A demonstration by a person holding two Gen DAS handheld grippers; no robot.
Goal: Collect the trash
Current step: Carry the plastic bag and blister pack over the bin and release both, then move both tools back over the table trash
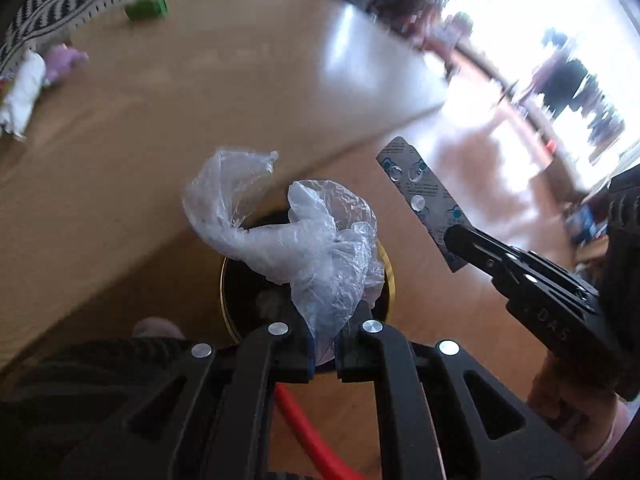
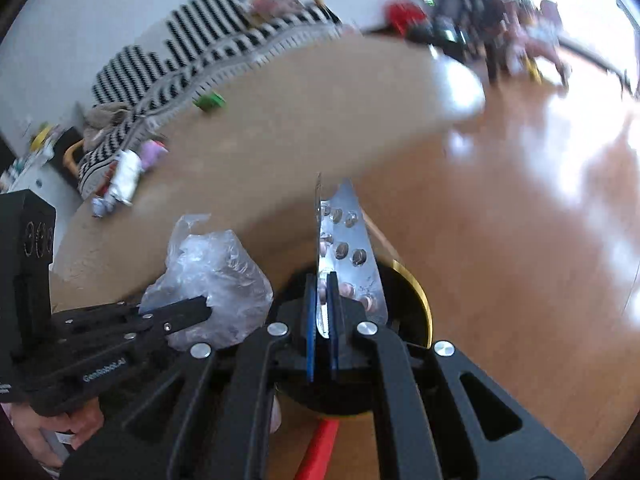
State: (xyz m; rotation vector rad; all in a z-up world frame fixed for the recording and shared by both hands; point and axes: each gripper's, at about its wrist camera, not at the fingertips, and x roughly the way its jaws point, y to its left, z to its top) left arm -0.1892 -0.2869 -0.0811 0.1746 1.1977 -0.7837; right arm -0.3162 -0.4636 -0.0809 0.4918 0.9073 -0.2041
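Observation:
My left gripper is shut on a crumpled clear plastic bag, which hangs over the open mouth of a black bin with a gold rim on the floor. In the right wrist view the same bag shows at the left with the left gripper clamped on it. My right gripper is shut on a silver pill blister strip, held upright above the bin's gold rim. From the left wrist camera the blister strip and the right gripper appear at the right.
A round wooden table rises behind the bin, bearing a green item, a purple item and a white crumpled wrapper. A striped sofa stands beyond. A red cord lies on the wooden floor.

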